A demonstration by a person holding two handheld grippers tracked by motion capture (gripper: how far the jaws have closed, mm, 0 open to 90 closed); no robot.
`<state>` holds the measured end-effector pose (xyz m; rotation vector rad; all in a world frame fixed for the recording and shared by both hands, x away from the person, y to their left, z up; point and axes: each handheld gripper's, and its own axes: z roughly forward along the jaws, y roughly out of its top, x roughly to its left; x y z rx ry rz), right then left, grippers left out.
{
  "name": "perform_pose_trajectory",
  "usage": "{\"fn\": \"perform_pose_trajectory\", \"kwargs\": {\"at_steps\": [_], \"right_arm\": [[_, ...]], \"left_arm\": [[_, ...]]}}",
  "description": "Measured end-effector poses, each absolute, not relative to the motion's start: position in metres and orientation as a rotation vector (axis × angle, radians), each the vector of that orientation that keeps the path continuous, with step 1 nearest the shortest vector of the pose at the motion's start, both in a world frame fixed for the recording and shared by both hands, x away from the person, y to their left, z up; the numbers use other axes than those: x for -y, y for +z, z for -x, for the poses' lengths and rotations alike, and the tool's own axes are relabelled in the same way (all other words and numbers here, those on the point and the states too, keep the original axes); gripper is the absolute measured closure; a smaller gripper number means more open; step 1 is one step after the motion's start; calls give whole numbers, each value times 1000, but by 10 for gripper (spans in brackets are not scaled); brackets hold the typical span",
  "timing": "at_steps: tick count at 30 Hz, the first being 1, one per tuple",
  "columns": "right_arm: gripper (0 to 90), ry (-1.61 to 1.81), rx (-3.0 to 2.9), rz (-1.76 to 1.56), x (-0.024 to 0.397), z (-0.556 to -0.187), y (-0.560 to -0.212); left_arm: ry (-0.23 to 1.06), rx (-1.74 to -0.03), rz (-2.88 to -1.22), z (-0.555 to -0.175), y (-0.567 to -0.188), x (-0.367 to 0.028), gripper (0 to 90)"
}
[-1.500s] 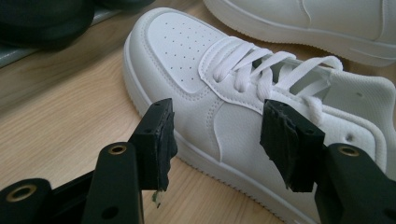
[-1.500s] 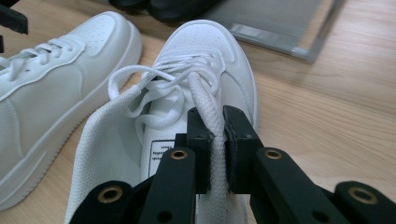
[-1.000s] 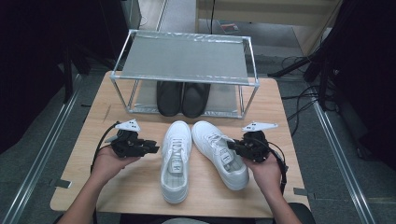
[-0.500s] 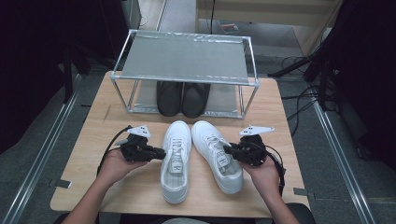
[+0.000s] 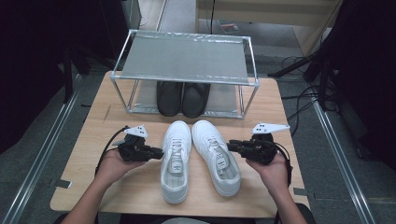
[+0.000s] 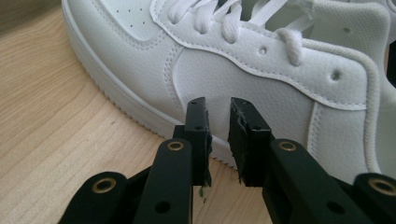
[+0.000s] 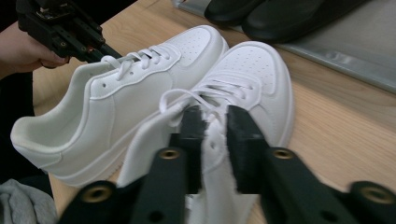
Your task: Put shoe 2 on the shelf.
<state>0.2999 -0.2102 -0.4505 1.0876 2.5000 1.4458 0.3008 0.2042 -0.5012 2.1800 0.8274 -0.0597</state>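
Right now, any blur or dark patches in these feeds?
High view: soft throughout, surroundings nearly black, table evenly lit. Left gripper view: left shoe sharp. Right gripper view: jaws and the near part of the right shoe blurred, the farther shoe clearer.

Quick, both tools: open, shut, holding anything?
Left tool: nearly shut, small gap, nothing between the jaws; tips at the side of the left shoe.
Right tool: jaws have just been closing on the right shoe; grip cannot be told.

Black tongs [image 6: 217, 140], brass-ringed screw holes, grey three-cornered top plates, trailing black cables.
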Motion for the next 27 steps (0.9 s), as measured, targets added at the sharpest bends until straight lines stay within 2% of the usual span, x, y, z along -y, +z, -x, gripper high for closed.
{"fn": "perform_pose_trajectory", "kwargs": {"at_steps": [1,9,13,27], "right_arm": [[898,1437,-2510,-1101,213,-302,-452],[900,1261,-2577,-1163,202,-314,-472],[900,1227,-2568,-1153,196,-315,-473],[900,1229,-2560,-1153,194,-317,-475]], "left_arm": [[-65,-828,-2186,-301,-502,-204,779],[-103,-834,-2178,-300,-508,-200,826],[-93,-819,-2187,-298,-507,-196,883],[-118,-760,-2200,-291,-509,-177,889]]}}
